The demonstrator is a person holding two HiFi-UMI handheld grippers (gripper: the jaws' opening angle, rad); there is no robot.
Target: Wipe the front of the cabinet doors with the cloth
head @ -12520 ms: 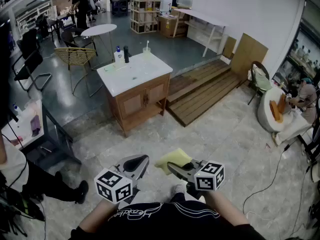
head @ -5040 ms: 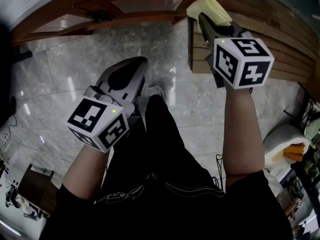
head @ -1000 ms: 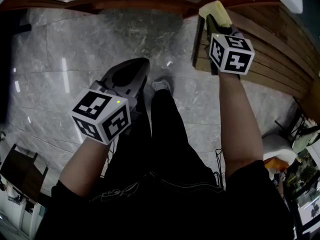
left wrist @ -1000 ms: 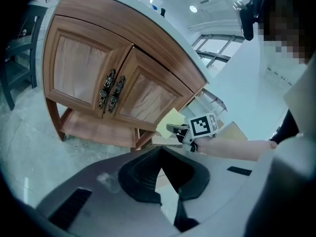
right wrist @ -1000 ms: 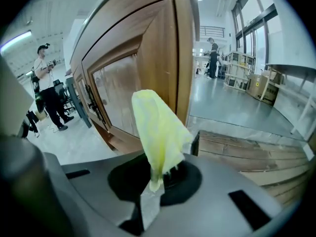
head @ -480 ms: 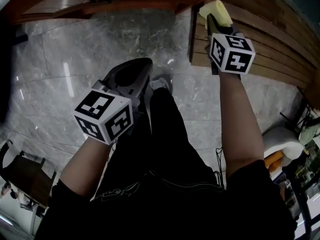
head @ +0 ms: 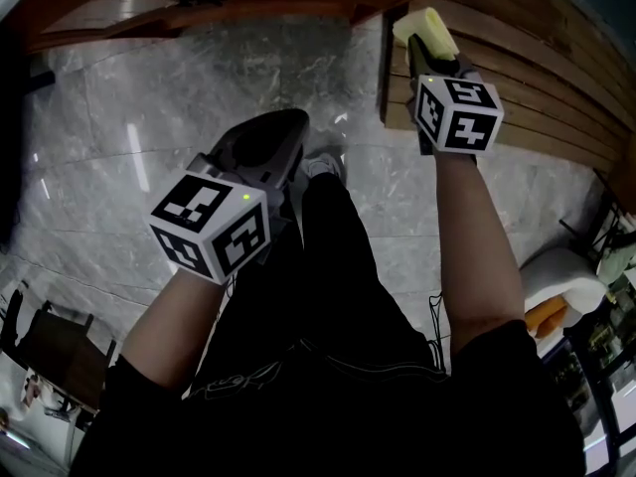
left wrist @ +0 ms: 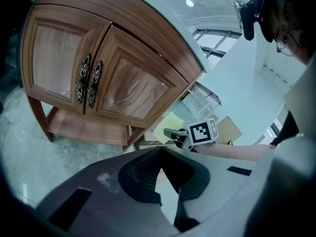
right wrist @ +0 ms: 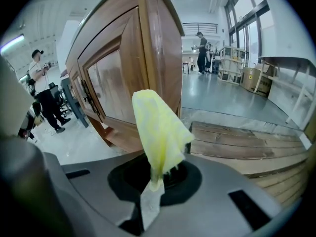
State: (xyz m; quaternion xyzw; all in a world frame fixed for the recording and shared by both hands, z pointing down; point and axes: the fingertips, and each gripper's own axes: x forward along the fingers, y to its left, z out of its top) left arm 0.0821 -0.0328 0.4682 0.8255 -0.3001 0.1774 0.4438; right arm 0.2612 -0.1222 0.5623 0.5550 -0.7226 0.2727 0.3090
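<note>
A wooden cabinet (head: pixel 248 3) with two panelled doors (left wrist: pixel 123 83) and dark ornate handles (left wrist: pixel 88 80) stands just ahead. My right gripper (head: pixel 422 53) is shut on a yellow cloth (head: pixel 427 26), which sticks up from its jaws (right wrist: pixel 158 127). The cloth hangs in the air beside the cabinet's right corner (right wrist: pixel 158 43), apart from the door fronts. My left gripper (head: pixel 283 127) is held lower and to the left, shut with nothing in it (left wrist: pixel 160 148). From that view the cloth (left wrist: pixel 170 127) shows beyond the cabinet's right leg.
A slatted wooden platform (head: pixel 517 87) lies to the right of the cabinet, close under the right gripper (right wrist: pixel 237 142). The floor is grey marble (head: pixel 149 117). My legs and a shoe (head: pixel 320 167) are below. People stand far off (right wrist: pixel 202 51).
Since 12.5 s ago I have walked from across the room up to the cabinet. Over the last second the right gripper with the cloth has barely shifted; the left one crept slightly up.
</note>
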